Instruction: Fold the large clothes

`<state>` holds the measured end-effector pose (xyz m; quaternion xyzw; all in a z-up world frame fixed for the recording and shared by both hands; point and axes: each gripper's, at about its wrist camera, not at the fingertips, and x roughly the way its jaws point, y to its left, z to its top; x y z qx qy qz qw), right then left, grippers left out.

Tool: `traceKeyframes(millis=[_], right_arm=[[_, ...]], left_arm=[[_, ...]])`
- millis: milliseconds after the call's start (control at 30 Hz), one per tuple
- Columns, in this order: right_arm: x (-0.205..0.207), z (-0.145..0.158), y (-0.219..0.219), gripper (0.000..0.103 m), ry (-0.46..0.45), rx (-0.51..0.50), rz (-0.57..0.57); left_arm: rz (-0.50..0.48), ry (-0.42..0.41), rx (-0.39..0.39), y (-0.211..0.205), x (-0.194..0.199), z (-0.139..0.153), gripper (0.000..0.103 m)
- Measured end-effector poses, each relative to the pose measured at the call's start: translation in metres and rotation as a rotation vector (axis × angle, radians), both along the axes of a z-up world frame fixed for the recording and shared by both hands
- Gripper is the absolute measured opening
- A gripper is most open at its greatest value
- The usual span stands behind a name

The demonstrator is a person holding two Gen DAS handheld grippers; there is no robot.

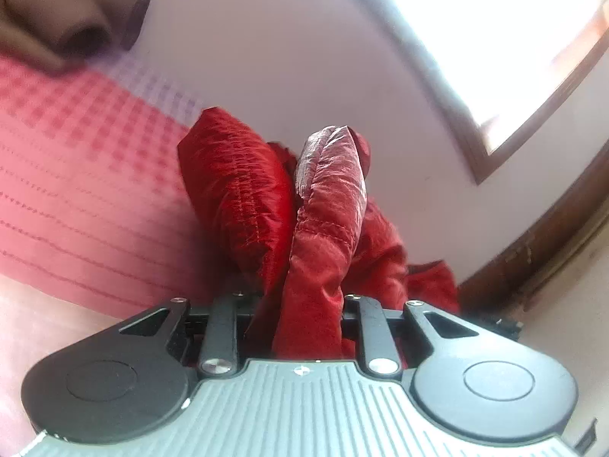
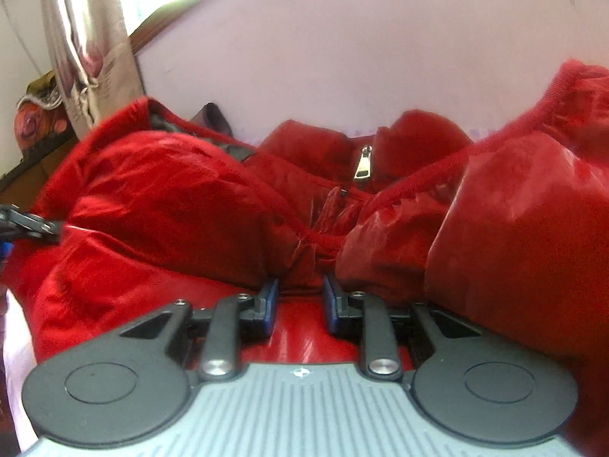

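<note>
Counted: one red padded jacket (image 2: 160,205), bunched directly ahead of the right hand-held gripper (image 2: 300,289) and gathered between the fingers of the left hand-held gripper (image 1: 304,304). Two hand-held grippers in all. One metal zipper pull (image 2: 363,163) beyond the right hand-held gripper, on the jacket. One pink checked bedcover (image 1: 87,190) left of the left hand-held gripper. One window (image 1: 491,45) up and to its right. One hanging curtain (image 2: 83,38) far left of the right hand-held gripper.

Your bed (image 1: 76,190) wears a pink checked cover with stitched lines, filling the left wrist view from nine to seven o'clock. A red puffy jacket (image 2: 160,205) lies bunched on it. A brown cloth (image 1: 68,19), blurred, rests at eleven o'clock.
</note>
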<state>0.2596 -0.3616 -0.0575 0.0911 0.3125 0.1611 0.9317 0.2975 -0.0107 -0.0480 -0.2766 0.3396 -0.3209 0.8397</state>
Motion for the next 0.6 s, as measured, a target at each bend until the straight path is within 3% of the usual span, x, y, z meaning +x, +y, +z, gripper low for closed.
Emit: traceKeyframes(millis=[100, 233, 467, 600], right_arm=[[-0.001, 0.001, 0.002, 0.024, 0.009, 0.005, -0.015], [0.002, 0.001, -0.006, 0.024, 0.050, 0.089, -0.024], [0.012, -0.005, -0.032, 0.024, 0.159, 0.287, -0.115], [0.016, 0.003, -0.042, 0.024, 0.222, 0.331, -0.132]], left_arm=[[0.014, -0.014, -0.014, -0.031, -0.019, 0.040, 0.024], [0.024, -0.062, 0.069, -0.097, -0.049, 0.085, 0.026], [0.118, -0.300, 0.246, -0.204, -0.094, 0.088, 0.042], [0.190, -0.339, 0.262, -0.218, -0.091, 0.086, 0.043]])
